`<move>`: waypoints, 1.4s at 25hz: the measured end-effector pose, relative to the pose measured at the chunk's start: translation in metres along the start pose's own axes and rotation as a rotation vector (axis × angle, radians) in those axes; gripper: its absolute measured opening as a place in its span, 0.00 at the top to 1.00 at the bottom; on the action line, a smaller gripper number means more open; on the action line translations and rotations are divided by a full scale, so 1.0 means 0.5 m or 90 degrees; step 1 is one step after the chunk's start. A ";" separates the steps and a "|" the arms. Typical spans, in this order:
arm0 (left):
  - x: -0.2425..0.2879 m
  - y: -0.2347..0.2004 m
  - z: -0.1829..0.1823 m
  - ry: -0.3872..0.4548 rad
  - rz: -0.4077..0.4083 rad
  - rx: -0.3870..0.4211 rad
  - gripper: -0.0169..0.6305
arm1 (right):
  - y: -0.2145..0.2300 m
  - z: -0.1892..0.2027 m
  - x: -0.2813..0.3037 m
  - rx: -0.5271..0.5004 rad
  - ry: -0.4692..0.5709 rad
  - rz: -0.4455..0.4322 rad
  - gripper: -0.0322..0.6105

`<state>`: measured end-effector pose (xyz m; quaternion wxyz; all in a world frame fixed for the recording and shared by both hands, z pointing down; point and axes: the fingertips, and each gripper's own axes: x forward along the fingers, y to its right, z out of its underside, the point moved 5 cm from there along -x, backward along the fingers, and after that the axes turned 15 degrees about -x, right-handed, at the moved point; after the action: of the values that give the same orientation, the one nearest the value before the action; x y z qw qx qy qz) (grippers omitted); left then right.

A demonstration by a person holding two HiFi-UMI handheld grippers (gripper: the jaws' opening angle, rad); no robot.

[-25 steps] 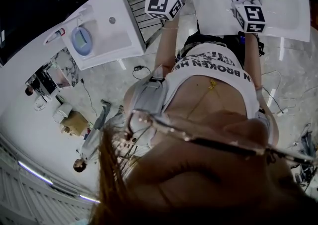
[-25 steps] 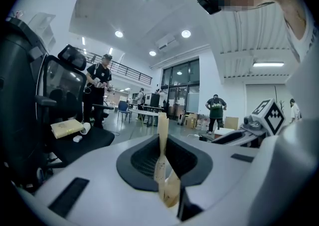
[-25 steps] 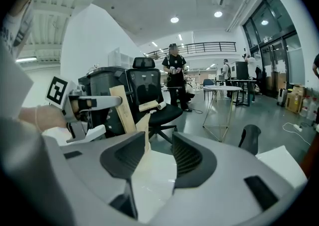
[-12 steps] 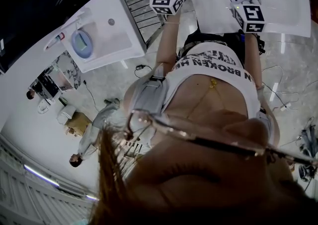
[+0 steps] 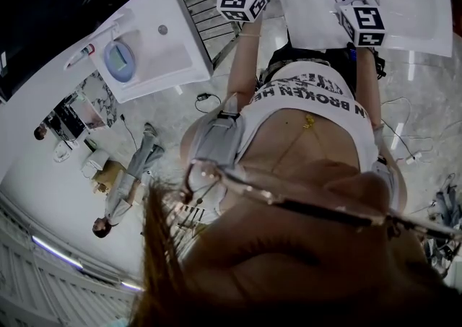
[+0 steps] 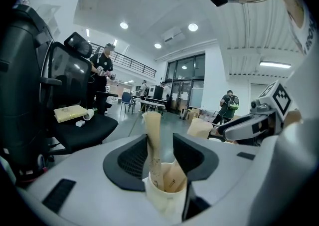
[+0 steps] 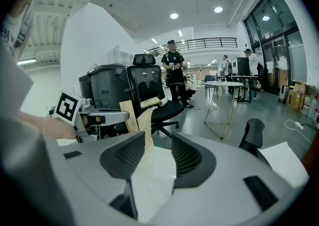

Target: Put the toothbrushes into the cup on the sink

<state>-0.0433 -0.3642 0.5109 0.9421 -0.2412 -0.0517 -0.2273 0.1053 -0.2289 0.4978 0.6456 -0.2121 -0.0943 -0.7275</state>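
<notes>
- The left gripper [image 6: 162,145] has its jaws apart and opening; a paper-wrapped toothbrush [image 6: 152,135] stands upright between them, close to the left jaw with a clear gap to the right jaw, so the pads do not clamp it
- A white cup [image 6: 162,197] sits just below the jaws, and the lower end of that toothbrush is inside it
- A second wrapped toothbrush [image 6: 173,177] leans in the same cup, low between the jaws and nearer the right jaw
- The right gripper [image 7: 158,142] has its jaws wide apart and grips nothing; only a white top [image 7: 149,180] shows between them
- Beyond the right gripper's left jaw both toothbrushes rise, with the left gripper further out to that side
- In the head view both grippers are held side by side over the white top
</notes>
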 end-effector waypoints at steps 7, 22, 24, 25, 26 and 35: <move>-0.018 0.003 0.004 -0.005 -0.024 0.005 0.66 | -0.007 -0.004 -0.002 -0.006 0.009 -0.017 0.69; -0.081 0.021 0.026 -0.005 -0.099 -0.023 0.62 | -0.018 -0.004 -0.020 -0.004 0.038 -0.041 0.69; -0.092 0.029 0.035 -0.004 -0.104 -0.026 0.62 | -0.027 -0.002 -0.021 -0.009 0.039 -0.051 0.69; -0.097 0.035 0.040 -0.005 -0.105 -0.026 0.62 | -0.032 -0.001 -0.021 -0.014 0.039 -0.055 0.70; -0.101 0.043 0.043 -0.006 -0.104 -0.026 0.62 | -0.035 -0.001 -0.023 -0.020 0.038 -0.059 0.71; -0.102 0.167 0.053 -0.003 -0.050 -0.014 0.91 | -0.034 -0.006 -0.071 -0.040 0.061 -0.087 0.88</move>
<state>-0.0505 -0.2658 0.4877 0.9295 -0.2496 -0.0611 -0.2644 0.0908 -0.1956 0.4823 0.5911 -0.1904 -0.0547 -0.7819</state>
